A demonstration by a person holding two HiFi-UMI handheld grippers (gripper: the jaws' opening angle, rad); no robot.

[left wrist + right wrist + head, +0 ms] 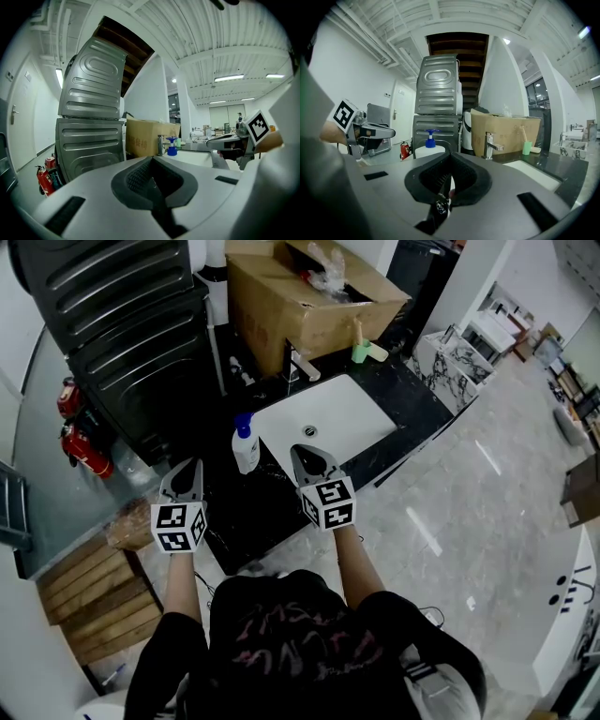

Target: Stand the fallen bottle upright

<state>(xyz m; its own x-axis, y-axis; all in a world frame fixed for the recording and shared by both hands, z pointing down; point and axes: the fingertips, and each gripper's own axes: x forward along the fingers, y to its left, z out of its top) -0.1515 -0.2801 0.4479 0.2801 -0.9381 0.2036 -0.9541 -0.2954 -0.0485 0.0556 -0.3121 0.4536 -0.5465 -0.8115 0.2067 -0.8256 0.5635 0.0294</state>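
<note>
The bottle (246, 444), white with a blue pump head, stands upright on the dark desk (412, 404). It sits just ahead of the two tools, in the gap between them, and beside the near left corner of the white sink (328, 423). Its pump points up and nothing touches it, so the righting step looks finished.

The left hand-held gripper (192, 465) has its jaws pressed together with nothing between them. From it, the bottle lies ahead and a little to the right. The right hand-held gripper (305, 452) is likewise closed tight and empty, with the bottle ahead and slightly to its left.

Both tools point roughly level over the near edge of the desk, apart from the bottle. This reads as a resting pose, with the tools kept clear so the bottle is not knocked over.

Beyond the right hand-held gripper, past the sink, stand a faucet (300, 367) and an open cardboard box (309, 301). Neither appears to play a part in the task.
</note>
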